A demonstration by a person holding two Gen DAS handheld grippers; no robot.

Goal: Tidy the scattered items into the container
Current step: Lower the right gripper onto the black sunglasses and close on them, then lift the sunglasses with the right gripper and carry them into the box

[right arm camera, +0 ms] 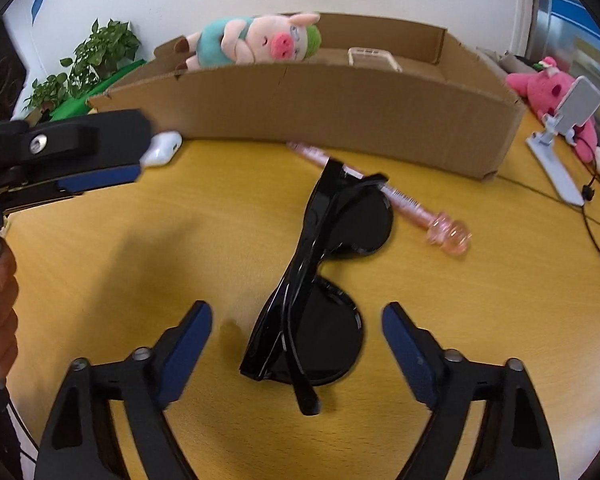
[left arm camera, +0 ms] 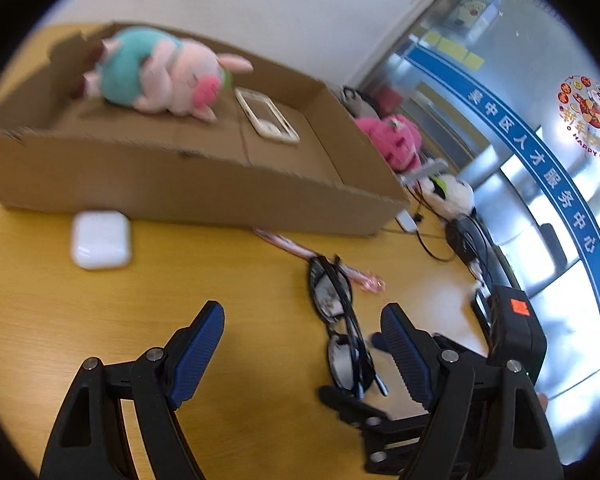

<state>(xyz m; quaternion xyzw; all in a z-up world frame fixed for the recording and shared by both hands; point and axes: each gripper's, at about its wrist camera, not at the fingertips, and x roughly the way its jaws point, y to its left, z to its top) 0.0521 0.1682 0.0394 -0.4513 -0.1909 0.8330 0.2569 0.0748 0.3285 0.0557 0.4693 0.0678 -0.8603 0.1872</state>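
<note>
A wooden table (right arm camera: 500, 320) fills both views. Beyond both grippers stands a long cardboard box (right arm camera: 320, 108), the container, already holding a plush pig (right arm camera: 256, 40) and a phone case (right arm camera: 374, 58). Directly ahead of the right gripper (right arm camera: 296, 344), between its wide-open jaws but untouched, lie folded black sunglasses (right arm camera: 316, 280). Past them, a pink pen (right arm camera: 404, 200) runs partly underneath the frame. The left gripper (left arm camera: 302, 346) is also open and holds nothing; white earbuds case (left arm camera: 100, 240) sits ahead to its left, near the box wall. Risk, as I judge it: the glossy frame may slip or twist under the pads, and lifting it could drag the pen along.
</note>
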